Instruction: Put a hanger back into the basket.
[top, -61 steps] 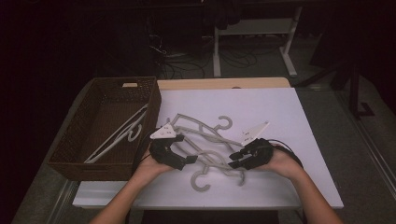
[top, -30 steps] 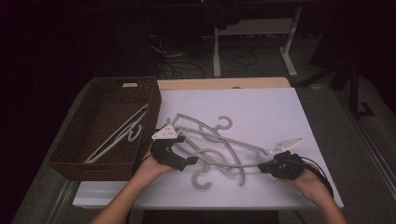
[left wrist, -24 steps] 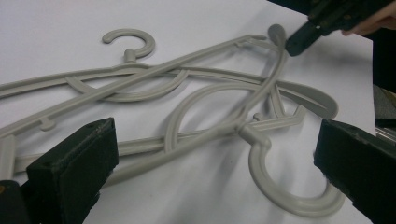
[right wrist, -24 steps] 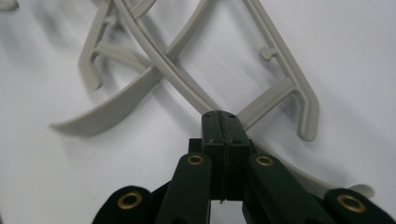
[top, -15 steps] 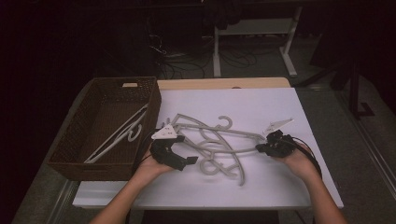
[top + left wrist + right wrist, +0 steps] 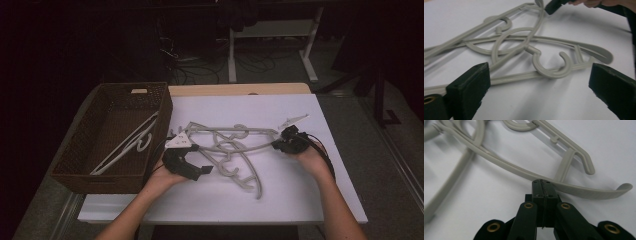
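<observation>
Hangers (image 6: 227,147) lay tangled in a pile on the white table (image 6: 300,200), between both grippers. The left gripper (image 6: 192,167) stood with jaws wide, nothing between them. The right gripper (image 6: 280,144) was closed empty, its tips against a hanger arm (image 6: 579,188). Beside sat a basket (image 6: 75,170).

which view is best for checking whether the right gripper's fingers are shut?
The right gripper view: the right gripper has its fingers pressed flat together, nothing between, tips against a grey hanger. The high view shows it small and dark at the tangle's end. The left gripper view catches a black tip far off.
</observation>
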`<action>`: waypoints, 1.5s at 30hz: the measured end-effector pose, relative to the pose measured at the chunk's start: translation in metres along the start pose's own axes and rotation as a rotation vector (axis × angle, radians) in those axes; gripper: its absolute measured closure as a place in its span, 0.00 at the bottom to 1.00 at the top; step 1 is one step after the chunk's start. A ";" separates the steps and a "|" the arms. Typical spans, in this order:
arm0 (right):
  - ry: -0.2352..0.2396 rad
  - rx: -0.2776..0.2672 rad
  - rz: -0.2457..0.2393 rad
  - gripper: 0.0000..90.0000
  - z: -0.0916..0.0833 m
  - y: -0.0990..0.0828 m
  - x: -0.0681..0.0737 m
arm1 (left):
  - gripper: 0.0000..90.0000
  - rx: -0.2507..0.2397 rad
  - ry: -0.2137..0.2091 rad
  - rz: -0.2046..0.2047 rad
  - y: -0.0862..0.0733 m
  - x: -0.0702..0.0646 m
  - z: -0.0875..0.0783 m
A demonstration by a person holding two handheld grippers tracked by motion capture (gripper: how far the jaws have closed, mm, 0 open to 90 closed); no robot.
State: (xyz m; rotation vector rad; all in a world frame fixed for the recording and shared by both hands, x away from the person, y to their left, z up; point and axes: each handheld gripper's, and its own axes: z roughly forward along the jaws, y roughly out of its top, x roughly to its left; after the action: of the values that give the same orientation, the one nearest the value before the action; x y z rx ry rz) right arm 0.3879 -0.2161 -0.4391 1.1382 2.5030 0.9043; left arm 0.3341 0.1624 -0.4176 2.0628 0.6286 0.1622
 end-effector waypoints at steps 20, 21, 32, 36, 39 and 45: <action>0.156 -0.175 0.064 0.41 -0.045 -0.020 0.021 | 0.43 0.250 0.141 0.112 0.020 0.035 0.060; 0.161 -0.180 0.067 0.38 -0.046 -0.022 0.022 | 0.44 0.259 0.142 0.118 0.019 0.036 0.061; 0.161 -0.215 0.067 0.29 -0.055 -0.033 0.040 | 0.60 0.296 0.119 0.148 0.017 0.037 0.077; 0.165 -0.221 0.060 0.28 -0.058 -0.040 0.050 | 0.64 0.315 0.101 0.185 0.020 0.035 0.078; 0.160 -0.219 0.056 0.28 -0.060 -0.045 0.051 | 0.69 0.327 0.094 0.213 0.021 0.033 0.078; 0.153 -0.230 0.063 0.28 -0.058 -0.045 0.047 | 0.73 0.327 0.084 0.242 0.021 0.032 0.078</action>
State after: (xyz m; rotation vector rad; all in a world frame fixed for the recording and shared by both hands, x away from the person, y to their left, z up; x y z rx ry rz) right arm 0.3033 -0.2292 -0.4208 1.1159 2.4093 1.3038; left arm 0.3966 0.1102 -0.4473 2.4581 0.4767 0.3039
